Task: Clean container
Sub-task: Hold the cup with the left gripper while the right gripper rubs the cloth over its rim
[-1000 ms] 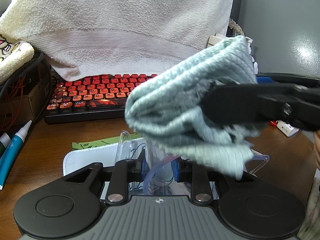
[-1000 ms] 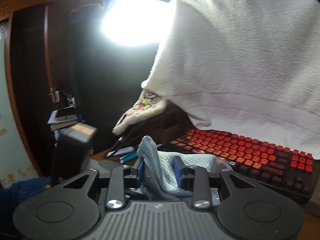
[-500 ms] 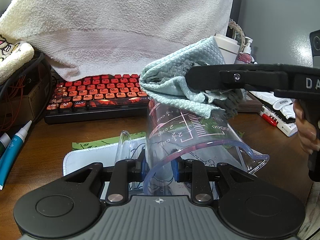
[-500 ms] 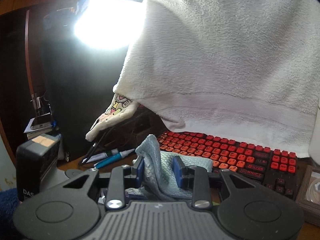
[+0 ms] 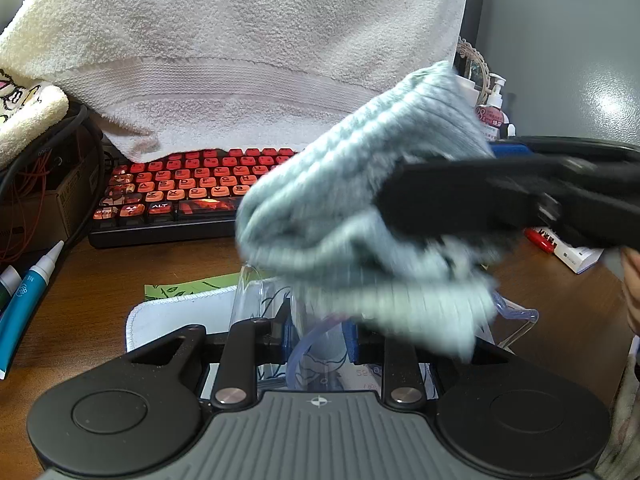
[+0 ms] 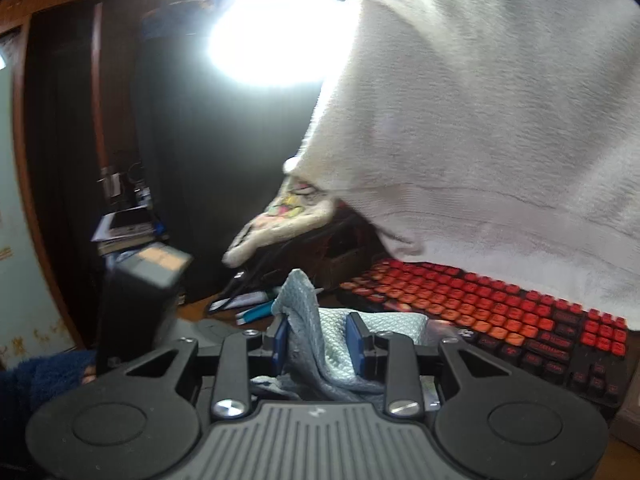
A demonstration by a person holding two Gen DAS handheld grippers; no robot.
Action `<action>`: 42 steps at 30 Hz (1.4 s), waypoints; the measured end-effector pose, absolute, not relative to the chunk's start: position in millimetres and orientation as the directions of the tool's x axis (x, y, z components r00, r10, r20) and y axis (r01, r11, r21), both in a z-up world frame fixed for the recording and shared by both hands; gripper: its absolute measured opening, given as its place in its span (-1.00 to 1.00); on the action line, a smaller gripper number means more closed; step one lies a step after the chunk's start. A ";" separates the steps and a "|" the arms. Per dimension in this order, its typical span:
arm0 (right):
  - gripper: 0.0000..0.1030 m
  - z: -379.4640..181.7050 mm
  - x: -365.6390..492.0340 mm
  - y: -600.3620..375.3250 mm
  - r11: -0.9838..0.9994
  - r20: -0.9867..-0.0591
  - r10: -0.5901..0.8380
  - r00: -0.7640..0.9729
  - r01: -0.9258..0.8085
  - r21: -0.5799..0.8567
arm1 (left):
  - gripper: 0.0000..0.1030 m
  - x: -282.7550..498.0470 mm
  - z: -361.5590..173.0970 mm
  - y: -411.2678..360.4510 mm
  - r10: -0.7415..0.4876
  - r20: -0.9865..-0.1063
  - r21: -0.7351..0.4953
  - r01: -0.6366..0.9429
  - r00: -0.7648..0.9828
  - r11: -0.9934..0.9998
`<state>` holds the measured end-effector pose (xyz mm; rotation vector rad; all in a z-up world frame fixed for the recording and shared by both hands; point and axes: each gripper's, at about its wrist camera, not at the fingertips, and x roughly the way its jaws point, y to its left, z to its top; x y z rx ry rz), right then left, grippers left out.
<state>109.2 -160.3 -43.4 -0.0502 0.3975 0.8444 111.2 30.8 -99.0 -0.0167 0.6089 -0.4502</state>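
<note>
My left gripper point(image 5: 318, 334) is shut on the wall of a clear plastic measuring cup point(image 5: 256, 296), which it holds low over a white mat point(image 5: 172, 320). A grey-blue cloth point(image 5: 360, 208), blurred by motion, covers the cup's mouth and hides most of it. The cup's spout point(image 5: 518, 318) sticks out on the right. My right gripper point(image 5: 400, 196) reaches in from the right and is shut on that cloth. In the right wrist view the cloth point(image 6: 308, 320) is bunched between the blue pads of the right gripper point(image 6: 320, 340).
A red-keyed keyboard point(image 5: 180, 200) lies behind the cup under a hanging white towel point(image 5: 240, 60). Tubes point(image 5: 28, 292) lie at the left of the wooden desk point(image 5: 100, 280). Pump bottles point(image 5: 494, 108) and a small box point(image 5: 572, 254) are at the right. A hand point(image 5: 632, 280) shows at the right edge.
Half a second ago the cloth was lifted above the cup, leaving its markings in view. The right gripper has since pushed the cloth back down over the cup's mouth. The left gripper has held still.
</note>
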 end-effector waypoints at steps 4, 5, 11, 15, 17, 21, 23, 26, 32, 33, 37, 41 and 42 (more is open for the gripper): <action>-0.43 -45.6 126.1 -171.5 0.714 -0.358 0.680 0.640 -0.689 0.125 | -0.50 111.1 -98.8 30.9 -0.413 -0.549 -0.146 0.404 0.727 0.903; -0.43 -46.4 129.4 -174.1 0.725 -0.356 0.671 0.650 -0.677 0.130 | -0.50 111.0 -98.7 30.9 -0.413 -0.549 -0.146 0.404 0.727 0.903; -0.42 -49.7 128.7 -178.6 0.743 -0.346 0.656 0.670 -0.655 0.140 | -0.50 111.0 -98.9 30.6 -0.413 -0.549 -0.146 0.404 0.727 0.903; -0.41 -48.4 115.0 -172.1 0.693 -0.343 0.703 0.622 -0.708 0.135 | -0.50 110.9 -99.1 30.4 -0.413 -0.549 -0.146 0.404 0.727 0.903; -0.41 -47.4 108.2 -168.5 0.666 -0.344 0.726 0.596 -0.734 0.133 | -0.50 110.9 -99.1 30.4 -0.413 -0.549 -0.146 0.403 0.727 0.903; -0.43 -47.0 113.4 -169.9 0.684 -0.348 0.707 0.616 -0.720 0.116 | -0.50 110.9 -99.1 30.4 -0.413 -0.549 -0.145 0.404 0.727 0.903; -0.43 -46.8 116.1 -170.5 0.694 -0.349 0.697 0.626 -0.712 0.107 | -0.50 111.1 -99.2 30.6 -0.413 -0.549 -0.145 0.404 0.727 0.903; -0.43 -47.9 124.0 -173.7 0.720 -0.349 0.673 0.653 -0.687 0.102 | -0.50 111.4 -99.2 30.8 -0.413 -0.549 -0.145 0.404 0.727 0.903; -0.43 -49.9 130.8 -180.1 0.740 -0.346 0.660 0.667 -0.657 0.146 | -0.50 111.4 -99.1 30.7 -0.413 -0.549 -0.145 0.404 0.727 0.903; -0.43 -49.8 128.6 -179.3 0.738 -0.346 0.662 0.665 -0.660 0.145 | -0.50 111.3 -99.1 30.7 -0.413 -0.549 -0.145 0.404 0.727 0.903; -0.42 -48.5 117.7 -174.9 0.716 -0.347 0.683 0.643 -0.683 0.144 | -0.50 111.3 -99.2 30.7 -0.412 -0.549 -0.144 0.404 0.727 0.904; -0.42 -46.1 104.3 -169.8 0.670 -0.345 0.725 0.597 -0.727 0.151 | -0.50 111.4 -99.2 30.8 -0.412 -0.549 -0.144 0.404 0.727 0.904; -0.42 -45.8 101.8 -168.5 0.664 -0.345 0.729 0.592 -0.734 0.145 | -0.50 111.3 -99.2 30.8 -0.412 -0.549 -0.144 0.404 0.727 0.904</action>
